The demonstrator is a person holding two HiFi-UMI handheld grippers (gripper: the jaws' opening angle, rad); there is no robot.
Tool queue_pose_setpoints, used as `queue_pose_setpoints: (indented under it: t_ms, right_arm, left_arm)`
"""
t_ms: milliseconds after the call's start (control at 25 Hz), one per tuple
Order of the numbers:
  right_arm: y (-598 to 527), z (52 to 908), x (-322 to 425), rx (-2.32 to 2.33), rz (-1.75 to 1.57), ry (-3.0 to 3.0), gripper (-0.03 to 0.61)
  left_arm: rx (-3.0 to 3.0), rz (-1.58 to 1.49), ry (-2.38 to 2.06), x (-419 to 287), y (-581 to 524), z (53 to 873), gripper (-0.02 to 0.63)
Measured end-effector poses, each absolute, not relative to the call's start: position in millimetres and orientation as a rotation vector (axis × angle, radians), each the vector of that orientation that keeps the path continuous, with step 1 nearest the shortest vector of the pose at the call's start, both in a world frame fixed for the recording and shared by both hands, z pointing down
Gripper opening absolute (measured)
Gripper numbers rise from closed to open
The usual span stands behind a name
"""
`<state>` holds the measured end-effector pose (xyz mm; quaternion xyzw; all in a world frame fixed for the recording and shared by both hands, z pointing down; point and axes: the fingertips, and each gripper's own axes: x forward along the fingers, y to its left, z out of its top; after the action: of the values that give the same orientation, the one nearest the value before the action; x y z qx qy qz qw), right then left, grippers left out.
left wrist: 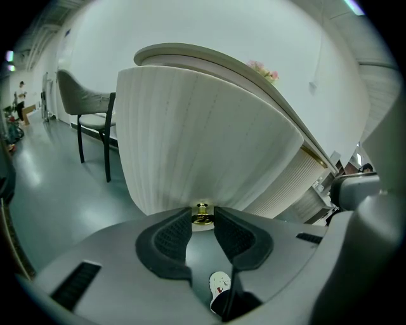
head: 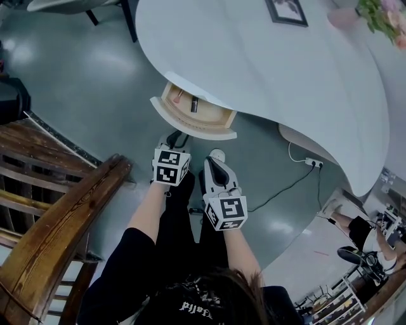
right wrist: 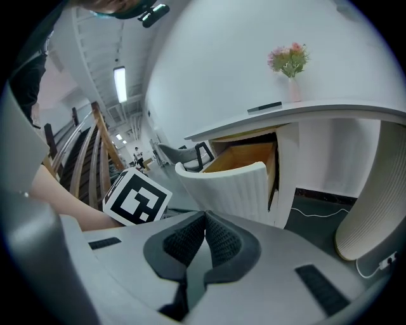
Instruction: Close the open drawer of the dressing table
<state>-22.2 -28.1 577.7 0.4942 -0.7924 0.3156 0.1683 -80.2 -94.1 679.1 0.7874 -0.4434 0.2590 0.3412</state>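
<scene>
The white dressing table [head: 285,70] has one drawer [head: 193,117] pulled out at its near side, with small cosmetics lying inside. In the left gripper view the drawer's ribbed white front [left wrist: 203,146] fills the middle, and its brass knob [left wrist: 202,214] sits between the pad tips. My left gripper [head: 176,138] [left wrist: 202,219] is closed on that knob. Lower and to the right, my right gripper [head: 212,162] [right wrist: 204,217] is shut with nothing in it, short of the drawer [right wrist: 231,184].
A wooden stair railing [head: 57,222] runs along the left. A power strip with its cable [head: 313,162] lies on the floor by the ribbed pedestal [head: 304,143]. A picture frame [head: 287,11] and flowers [head: 384,16] stand on the table. A chair [left wrist: 95,114] is beyond.
</scene>
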Motion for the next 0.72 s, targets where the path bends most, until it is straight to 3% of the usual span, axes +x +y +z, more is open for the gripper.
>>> queue_pose_setpoints:
  t_ms: [720]
  right_arm:
    - [-46.9,583.1,1.5,1.493,0.923,-2.238,0.026]
  left_arm:
    - [2.064,0.633,-1.193,-66.0,-125.6,678.3,0.123]
